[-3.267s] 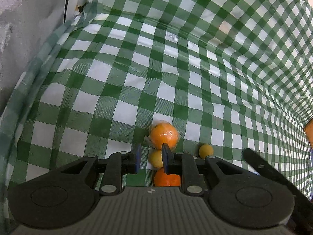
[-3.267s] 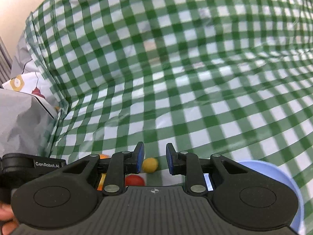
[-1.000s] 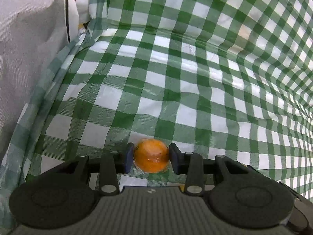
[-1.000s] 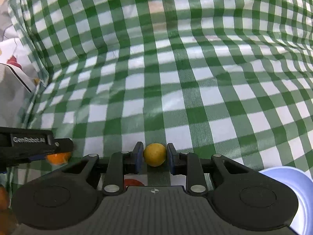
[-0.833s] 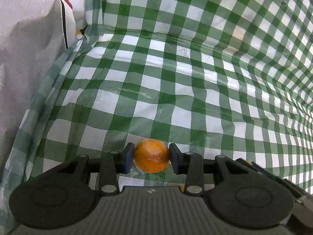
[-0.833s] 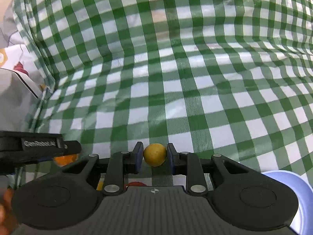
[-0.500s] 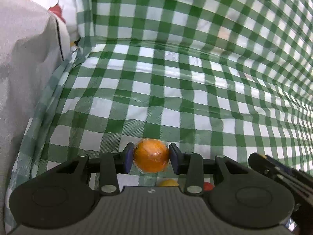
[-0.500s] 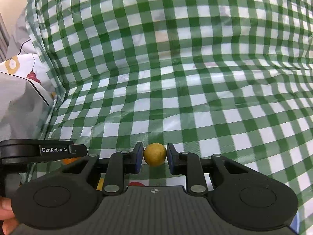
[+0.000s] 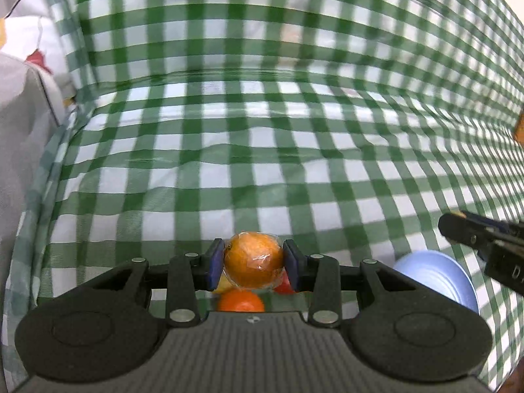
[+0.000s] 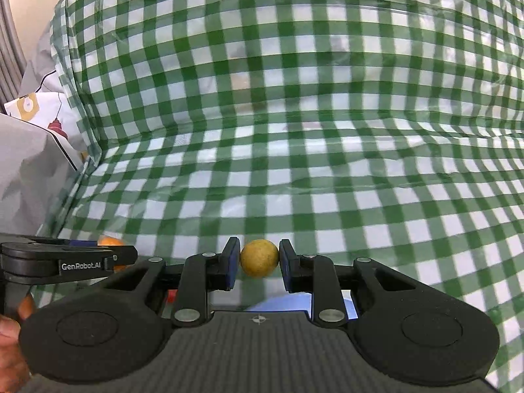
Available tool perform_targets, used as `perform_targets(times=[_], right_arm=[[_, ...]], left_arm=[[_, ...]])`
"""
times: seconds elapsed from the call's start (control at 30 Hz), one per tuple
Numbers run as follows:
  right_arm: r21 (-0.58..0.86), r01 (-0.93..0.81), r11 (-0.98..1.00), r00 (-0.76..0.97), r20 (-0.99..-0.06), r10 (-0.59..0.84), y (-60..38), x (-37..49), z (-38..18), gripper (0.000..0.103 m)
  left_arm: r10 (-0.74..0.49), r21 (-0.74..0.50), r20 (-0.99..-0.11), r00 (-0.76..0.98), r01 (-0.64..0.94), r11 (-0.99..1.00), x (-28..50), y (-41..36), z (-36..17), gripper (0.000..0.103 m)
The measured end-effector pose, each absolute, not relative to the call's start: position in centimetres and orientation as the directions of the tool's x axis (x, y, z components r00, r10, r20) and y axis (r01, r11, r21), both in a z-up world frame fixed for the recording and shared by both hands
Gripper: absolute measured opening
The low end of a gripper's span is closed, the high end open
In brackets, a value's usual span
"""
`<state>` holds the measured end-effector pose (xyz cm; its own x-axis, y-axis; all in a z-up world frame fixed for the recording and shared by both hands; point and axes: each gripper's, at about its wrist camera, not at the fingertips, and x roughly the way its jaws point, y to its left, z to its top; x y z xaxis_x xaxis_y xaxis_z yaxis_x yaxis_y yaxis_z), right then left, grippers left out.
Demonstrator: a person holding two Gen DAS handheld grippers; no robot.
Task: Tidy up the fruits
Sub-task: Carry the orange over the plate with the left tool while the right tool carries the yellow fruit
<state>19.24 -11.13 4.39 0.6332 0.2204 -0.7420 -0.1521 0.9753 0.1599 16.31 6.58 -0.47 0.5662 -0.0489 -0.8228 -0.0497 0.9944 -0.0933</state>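
At far left a grey patterned cloth (image 9: 23, 137) lies against the edge of the green checked tablecloth (image 9: 262, 170) covering the desk. The left gripper (image 9: 252, 263) is clamped on a plastic-wrapped orange (image 9: 252, 259), lifted clear of the fruit lying under it: another orange fruit (image 9: 240, 300), a sliver of yellow and a bit of red. To the right sits the blue bowl (image 9: 439, 278), near the pile. The right gripper (image 10: 258, 258) is clamped on a small yellow fruit (image 10: 259, 258), apparently above the bowl, whose blue shows just under its fingers. The slick wrap could let the orange slide out of the pads if the left hand swings or tips hard, and it would likely roll across the cloth. The small round fruit is pinched at its widest line only and could squirt free the same way. Releasing high over the bowl could bounce either out. The left view alone shows the leftover pile and the whole bowl; the right view alone shows the person's fingers (image 10: 13, 330) on the left handle.
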Motion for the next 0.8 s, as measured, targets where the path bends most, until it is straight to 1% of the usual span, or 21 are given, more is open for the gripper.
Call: perform_targets(times=[0.2, 0.33, 0.8], right_arm=[[0.121, -0.153, 0.981, 0.608, -0.771, 0.191, -14.0, 18.9, 4.0, 0.027], [0.11, -0.143, 0.984, 0.593, -0.786, 0.174, -15.5, 19.2, 3.5, 0.027], [0.094, -0.123, 0.988, 0.576, -0.804, 0.149, -18.9, 19.0, 2.9, 0.027]], left_arm=[[-0.073, -0.068, -0.825, 0.561, 0.031, 0.997, 15.8, 4.1, -0.6, 0.043], [-0.084, -0.063, -0.819, 0.568, 0.058, 0.996, 15.6, 2.8, -0.3, 0.043], [-0.114, -0.03, -0.815, 0.568, 0.154, 0.988, 16.0, -0.7, -1.1, 0.043]])
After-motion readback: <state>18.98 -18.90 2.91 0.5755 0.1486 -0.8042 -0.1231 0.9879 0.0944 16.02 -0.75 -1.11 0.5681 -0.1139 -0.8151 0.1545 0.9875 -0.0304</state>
